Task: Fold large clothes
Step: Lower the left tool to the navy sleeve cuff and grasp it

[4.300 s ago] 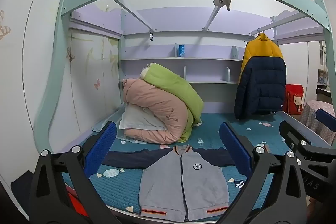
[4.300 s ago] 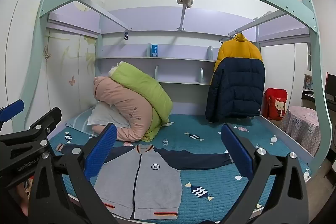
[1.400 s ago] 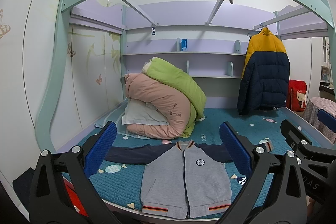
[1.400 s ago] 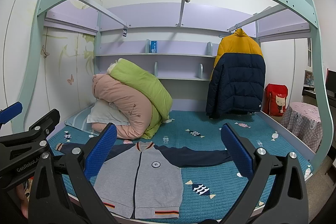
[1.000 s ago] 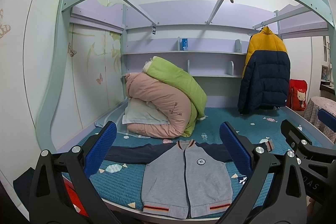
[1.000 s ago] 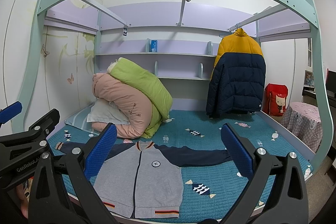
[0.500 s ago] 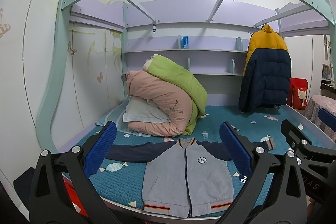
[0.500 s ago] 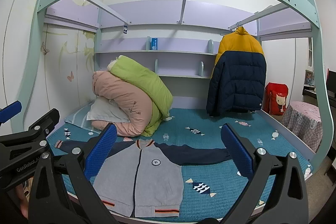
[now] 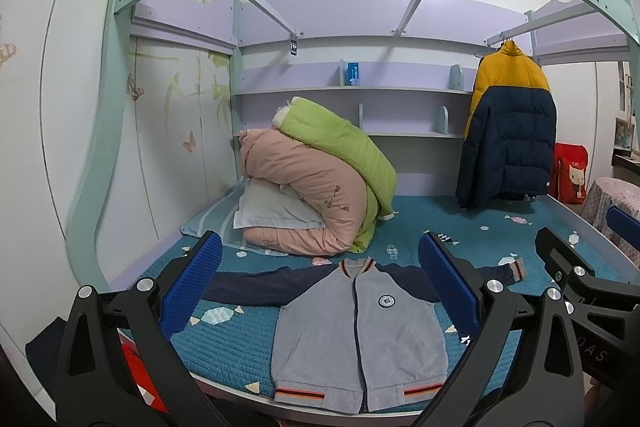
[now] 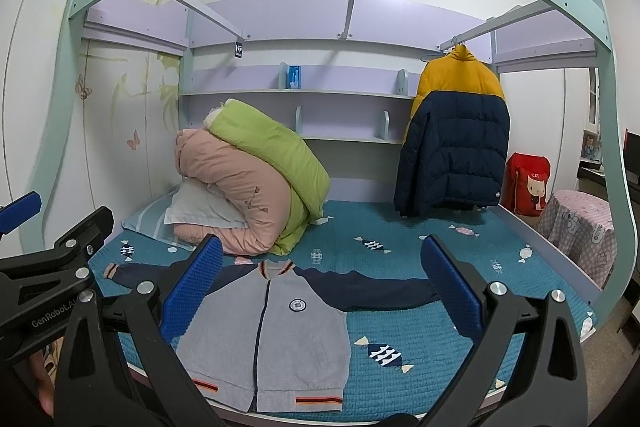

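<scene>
Jacket [image 9: 360, 331] is laid flat, front up and zipped, at the near edge of the bed [image 9: 240, 347], its grey body toward the viewer and its navy sleeves spread out to left and right. Its striped hem is seen just at the bed's near rim.

Left tongs [image 9: 320, 287] are held wide apart, nothing being gripped or touched; the blue pads [image 9: 196, 279] are seen above the jacket, one over the left sleeve, the other over the right shoulder. Right tongs [image 10: 322, 287] are likewise spread wide and hold nothing, framing the jacket's collar and right sleeve. Both are held level, side by side, short of the bed and pointed at its far end. Each pair is caught at the edge of the other's view.

Farther back on the left, a pink quilt [image 9: 308, 203] and a green quilt [image 9: 340, 147] are piled on a pillow [image 9: 268, 211]. A yellow and navy coat [image 9: 508, 131] is hung at the far right.
</scene>
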### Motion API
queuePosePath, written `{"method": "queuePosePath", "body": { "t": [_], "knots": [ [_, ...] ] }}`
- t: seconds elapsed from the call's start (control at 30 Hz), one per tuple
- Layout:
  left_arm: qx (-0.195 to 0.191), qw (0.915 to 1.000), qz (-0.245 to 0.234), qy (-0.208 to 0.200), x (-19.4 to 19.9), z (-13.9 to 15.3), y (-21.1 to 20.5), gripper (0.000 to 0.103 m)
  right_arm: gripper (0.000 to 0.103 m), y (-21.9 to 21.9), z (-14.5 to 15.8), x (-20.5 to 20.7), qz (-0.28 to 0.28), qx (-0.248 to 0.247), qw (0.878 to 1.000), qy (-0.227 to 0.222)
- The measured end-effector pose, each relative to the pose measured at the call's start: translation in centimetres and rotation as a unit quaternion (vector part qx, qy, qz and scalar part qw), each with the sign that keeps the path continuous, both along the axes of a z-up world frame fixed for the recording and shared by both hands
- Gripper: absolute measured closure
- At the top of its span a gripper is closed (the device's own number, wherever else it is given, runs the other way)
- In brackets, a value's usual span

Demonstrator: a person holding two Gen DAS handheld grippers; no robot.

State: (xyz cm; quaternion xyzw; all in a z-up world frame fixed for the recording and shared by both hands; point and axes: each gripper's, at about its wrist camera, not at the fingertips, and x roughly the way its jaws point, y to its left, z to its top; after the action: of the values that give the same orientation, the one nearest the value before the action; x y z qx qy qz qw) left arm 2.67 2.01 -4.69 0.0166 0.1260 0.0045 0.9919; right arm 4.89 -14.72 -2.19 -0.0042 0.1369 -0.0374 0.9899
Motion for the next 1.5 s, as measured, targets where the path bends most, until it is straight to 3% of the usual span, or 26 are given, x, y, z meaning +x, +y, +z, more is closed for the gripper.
{"method": "queuePosePath", "body": {
  "t": [0.43,0.7,0.97,1.17,1.37,1.5],
  "knots": [
    [0.009,0.9993,-0.003,0.035,4.2,-0.7,-0.4,0.005,0.007,0.5,-1.3,4.2,-0.006,-0.005,0.999,0.037],
    [0.008,0.9956,-0.001,0.093,10.1,-3.8,0.6,0.005,0.007,1.8,-4.4,9.9,-0.001,-0.017,0.995,0.094],
    [0.002,0.9845,0.026,0.173,17.8,-9.3,3.8,0.005,0.007,5.0,-9.8,17.6,0.013,-0.035,0.985,0.171],
    [-0.030,0.9742,0.057,0.216,23.3,-14.3,8.8,0.005,0.007,8.7,-15.8,23.6,0.033,-0.046,0.973,0.225],
    [-0.100,0.9543,0.088,0.268,29.2,-21.3,17.2,0.005,0.007,13.2,-22.2,29.8,0.070,-0.031,0.963,0.259],
    [-0.116,0.9426,0.138,0.281,32.5,-25.4,23.2,0.005,0.007,16.1,-25.9,34.1,0.091,-0.026,0.957,0.275]
  ]
}}
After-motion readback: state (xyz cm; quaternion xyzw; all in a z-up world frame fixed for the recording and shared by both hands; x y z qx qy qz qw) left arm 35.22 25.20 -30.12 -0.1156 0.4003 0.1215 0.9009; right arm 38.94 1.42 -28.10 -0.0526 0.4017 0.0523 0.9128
